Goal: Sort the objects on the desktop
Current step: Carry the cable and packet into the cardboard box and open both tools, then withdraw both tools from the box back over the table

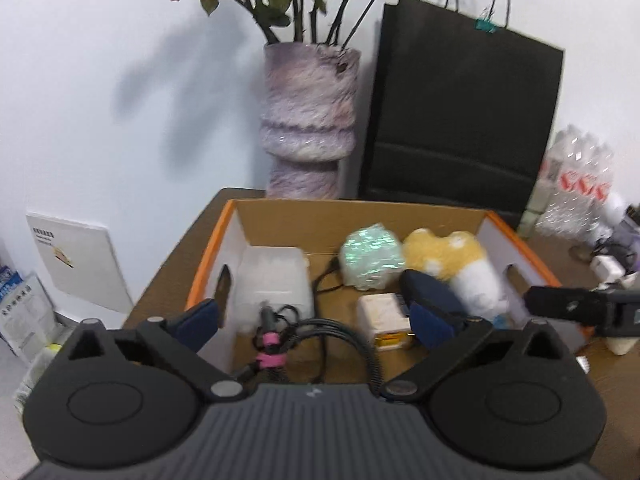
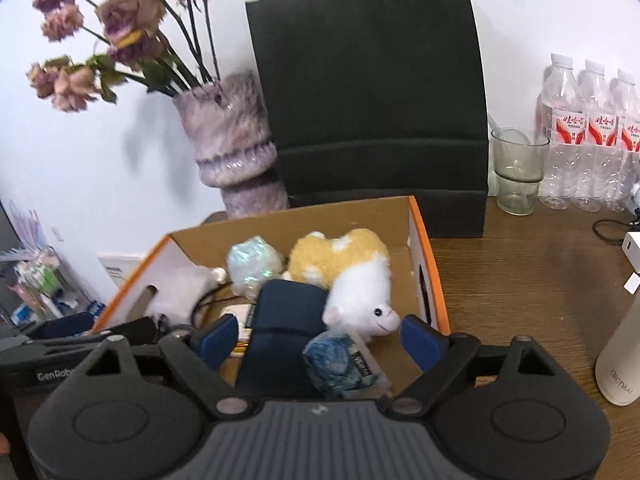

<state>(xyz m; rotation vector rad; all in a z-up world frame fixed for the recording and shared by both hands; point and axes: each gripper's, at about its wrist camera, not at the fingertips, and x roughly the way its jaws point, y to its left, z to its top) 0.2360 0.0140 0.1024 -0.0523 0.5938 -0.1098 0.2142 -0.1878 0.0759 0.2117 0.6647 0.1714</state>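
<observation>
An open cardboard box with orange rims [image 1: 216,240] [image 2: 428,264] sits on the brown desk. It holds a yellow and white plush toy [image 1: 464,268] [image 2: 352,276], an iridescent wrapped ball [image 1: 370,258] [image 2: 252,264], a clear plastic container [image 1: 276,284], a small white and yellow box [image 1: 384,320], a black cable with a pink tie [image 1: 272,348] and a blue wrapped packet [image 2: 340,364]. My left gripper [image 1: 320,312] is open over the box's near side. My right gripper [image 2: 320,338] is open above the box's near right part, over the packet and a dark blue pouch [image 2: 288,320].
A purple vase of dried flowers [image 1: 308,120] [image 2: 232,140] and a black paper bag [image 1: 460,120] [image 2: 372,92] stand behind the box. Water bottles [image 2: 592,136], a glass [image 2: 518,172], a white bottle [image 2: 624,352] and a white charger [image 2: 632,256] are on the right.
</observation>
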